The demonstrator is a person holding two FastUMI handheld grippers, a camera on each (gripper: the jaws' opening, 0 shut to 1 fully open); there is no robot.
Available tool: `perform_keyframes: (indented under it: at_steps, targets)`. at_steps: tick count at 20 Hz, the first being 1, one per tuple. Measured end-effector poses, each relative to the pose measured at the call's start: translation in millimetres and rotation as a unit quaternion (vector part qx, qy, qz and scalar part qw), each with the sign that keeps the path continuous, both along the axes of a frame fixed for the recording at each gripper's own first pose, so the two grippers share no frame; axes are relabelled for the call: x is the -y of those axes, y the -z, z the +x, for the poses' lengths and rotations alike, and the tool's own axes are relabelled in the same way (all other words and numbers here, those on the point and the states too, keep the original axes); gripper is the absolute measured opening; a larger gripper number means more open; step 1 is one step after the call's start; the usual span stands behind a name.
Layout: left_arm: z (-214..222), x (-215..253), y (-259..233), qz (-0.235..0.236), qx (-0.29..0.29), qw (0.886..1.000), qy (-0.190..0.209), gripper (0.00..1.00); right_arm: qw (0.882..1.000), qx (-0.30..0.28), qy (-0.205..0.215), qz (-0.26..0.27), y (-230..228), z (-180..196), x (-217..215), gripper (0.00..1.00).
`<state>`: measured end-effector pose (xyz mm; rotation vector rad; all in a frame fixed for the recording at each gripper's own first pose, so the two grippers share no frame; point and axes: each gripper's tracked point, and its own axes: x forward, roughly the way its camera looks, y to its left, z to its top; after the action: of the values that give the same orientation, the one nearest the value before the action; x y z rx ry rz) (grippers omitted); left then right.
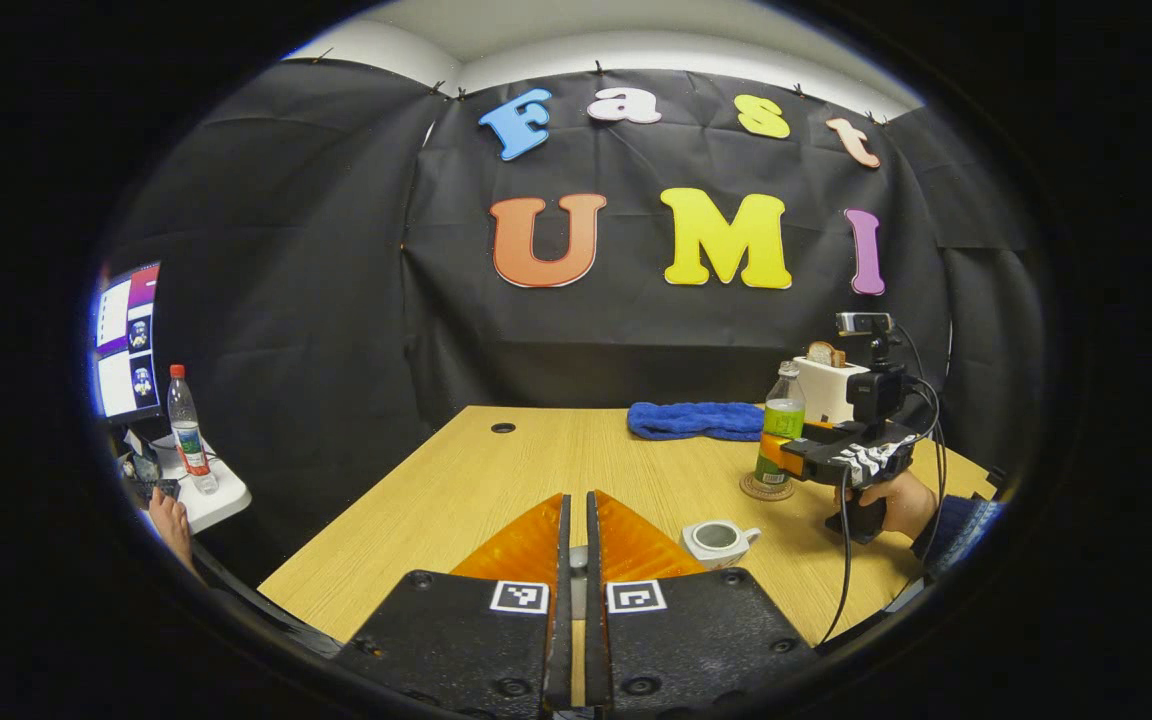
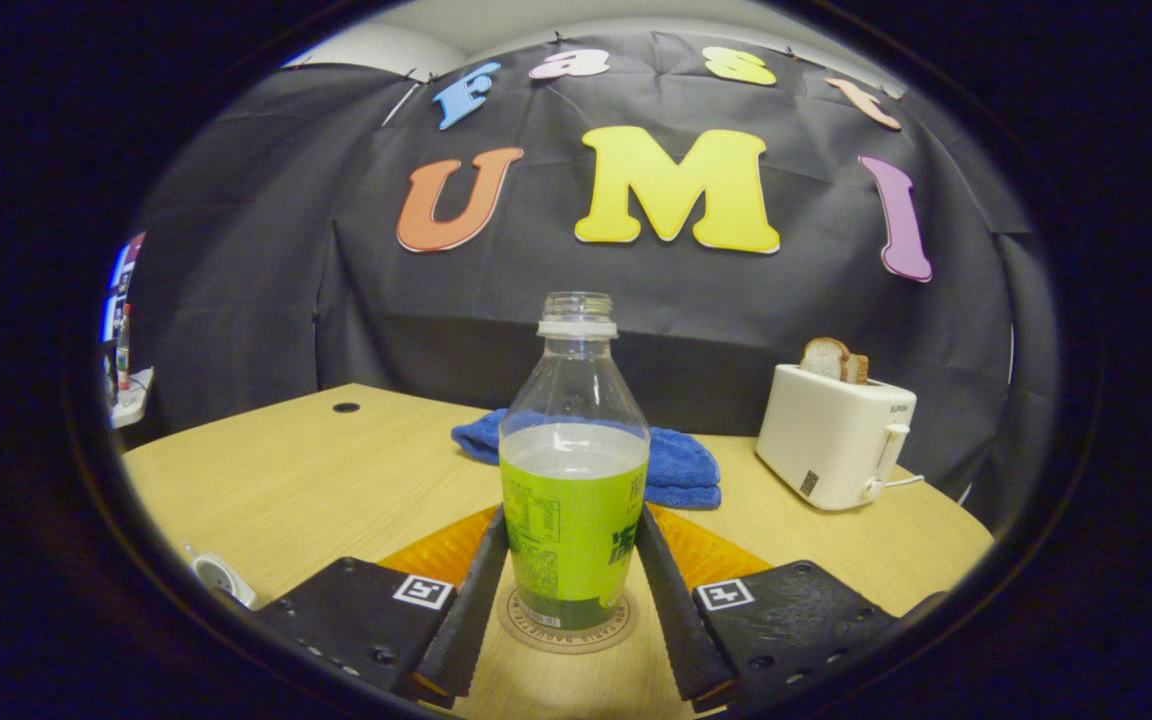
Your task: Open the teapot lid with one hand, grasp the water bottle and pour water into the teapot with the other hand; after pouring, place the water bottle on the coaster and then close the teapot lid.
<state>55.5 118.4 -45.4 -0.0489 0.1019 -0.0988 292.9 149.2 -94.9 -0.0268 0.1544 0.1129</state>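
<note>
The clear water bottle [image 2: 573, 480], with a green label, no cap and water up to the label's top, stands upright on the round coaster [image 2: 566, 625]. My right gripper [image 2: 573, 515] is shut on it, one finger pressed against each side. In the left gripper view the same bottle [image 1: 783, 420] and coaster [image 1: 766, 488] sit at the right, with a hand holding the right gripper [image 1: 786, 455]. The white teapot [image 1: 719, 541] stands lidless on the table in front. My left gripper [image 1: 576, 497] is shut, and a small pale piece, apparently the lid, shows between its fingers. The teapot [image 2: 221, 578] peeks in at the lower left.
A blue towel [image 2: 681, 460] lies behind the bottle. To the right stands a white toaster [image 2: 836, 435] holding bread. The wooden table [image 1: 496, 480] has a cable hole at the back left. A side table off the left edge bears another bottle [image 1: 186, 430] and a monitor [image 1: 126, 340].
</note>
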Motion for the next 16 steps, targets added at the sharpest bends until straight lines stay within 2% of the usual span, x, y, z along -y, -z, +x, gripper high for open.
perform_keyframes:
  at_steps: [2, 5, 10, 16]
  targets:
    - [0.5, 4.8, 0.9, 0.004, -0.001, 1.000, 0.003, 0.07, 1.000, -0.005, -0.011, 0.007, 1.3, -0.8, -4.4, 0.77]
    - [1.3, 9.7, -0.1, 0.012, 0.002, 1.000, 0.004, 0.07, 1.000, 0.000, -0.008, 0.011, -4.8, -9.2, -1.2, 0.98]
    - [4.6, 24.7, -4.8, 0.011, 0.013, 1.000, 0.013, 0.07, 1.000, 0.018, -0.013, 0.017, -19.3, -45.6, 7.4, 0.97]
    - [11.4, 61.9, -22.1, -0.001, 0.063, 0.997, 0.050, 0.07, 0.999, 0.044, -0.019, 0.013, -16.9, -120.0, 37.2, 0.95]
